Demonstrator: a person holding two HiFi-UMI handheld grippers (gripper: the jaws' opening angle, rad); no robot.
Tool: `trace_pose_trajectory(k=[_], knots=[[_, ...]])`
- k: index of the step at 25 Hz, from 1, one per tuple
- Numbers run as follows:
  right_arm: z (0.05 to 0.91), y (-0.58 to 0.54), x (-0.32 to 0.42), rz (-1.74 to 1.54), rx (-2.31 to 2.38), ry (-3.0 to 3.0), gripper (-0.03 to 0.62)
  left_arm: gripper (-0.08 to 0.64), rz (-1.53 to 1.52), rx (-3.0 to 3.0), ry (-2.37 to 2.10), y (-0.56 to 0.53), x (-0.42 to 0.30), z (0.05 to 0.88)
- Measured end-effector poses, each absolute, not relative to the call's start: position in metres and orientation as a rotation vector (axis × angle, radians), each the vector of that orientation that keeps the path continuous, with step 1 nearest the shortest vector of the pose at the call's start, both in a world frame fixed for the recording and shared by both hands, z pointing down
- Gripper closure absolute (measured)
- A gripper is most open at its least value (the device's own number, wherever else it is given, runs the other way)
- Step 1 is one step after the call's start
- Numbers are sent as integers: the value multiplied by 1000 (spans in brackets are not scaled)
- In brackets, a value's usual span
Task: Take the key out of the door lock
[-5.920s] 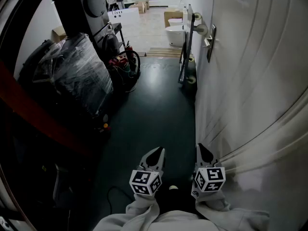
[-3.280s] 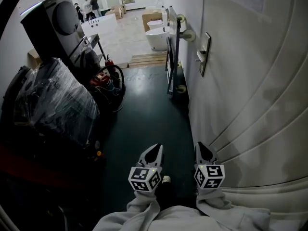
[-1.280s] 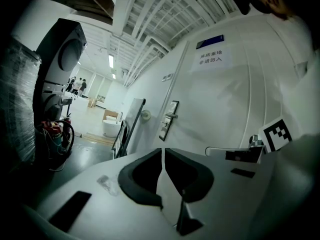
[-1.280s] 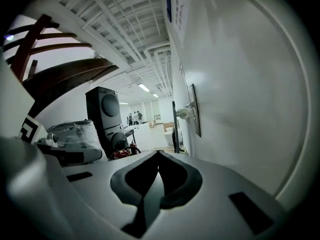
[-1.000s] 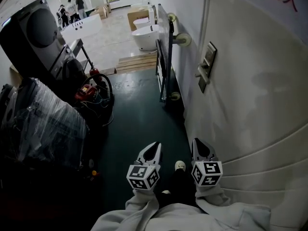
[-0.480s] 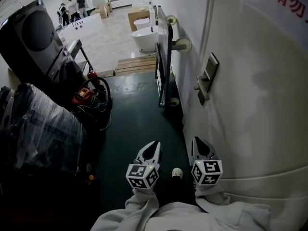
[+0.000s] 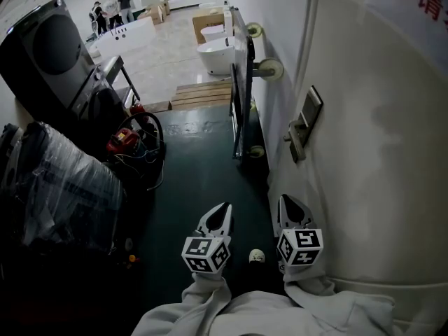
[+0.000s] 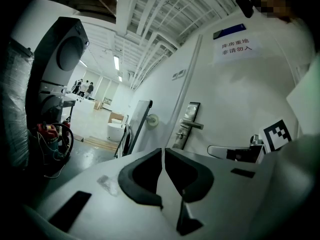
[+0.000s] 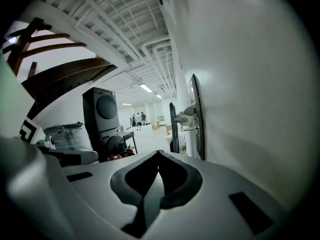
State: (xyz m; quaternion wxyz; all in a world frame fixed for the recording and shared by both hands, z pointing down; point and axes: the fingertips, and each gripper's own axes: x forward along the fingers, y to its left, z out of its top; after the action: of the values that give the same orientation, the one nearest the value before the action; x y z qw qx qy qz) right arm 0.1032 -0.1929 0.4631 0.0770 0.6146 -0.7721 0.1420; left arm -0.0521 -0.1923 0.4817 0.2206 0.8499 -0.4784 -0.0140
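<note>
One lock plate (image 7: pixel 309 120) sits on the door (image 7: pixel 378 187), ahead of the right gripper (image 7: pixel 285 201) and up to its right, well apart from both tools. It is a tall metal plate with a dark edge, and one lever (image 7: pixel 292 138) sticks out from it. In the left gripper view a small stub shows just under the lever; we cannot tell whether that is the key.

We hold two grippers side by side. The right one is near the door, and the left gripper (image 7: pixel 225 208) is on its far side. Both have their jaws closed together with nothing between them.

Ahead of the left gripper stands one upright panel (image 7: pixel 240 82) on wheels. Further to its left are one wrapped bundle (image 7: pixel 63 187) and one tall dark machine (image 7: pixel 49 54). Three people (image 7: pixel 124 2) stand far ahead.
</note>
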Motion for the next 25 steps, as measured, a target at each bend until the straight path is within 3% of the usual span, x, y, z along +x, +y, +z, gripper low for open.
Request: trace_pose_trajectory(k=[25], knots=[[474,-248,161,413,1958,-2182,540,532,-11,2417,-1148,-277,22,489]])
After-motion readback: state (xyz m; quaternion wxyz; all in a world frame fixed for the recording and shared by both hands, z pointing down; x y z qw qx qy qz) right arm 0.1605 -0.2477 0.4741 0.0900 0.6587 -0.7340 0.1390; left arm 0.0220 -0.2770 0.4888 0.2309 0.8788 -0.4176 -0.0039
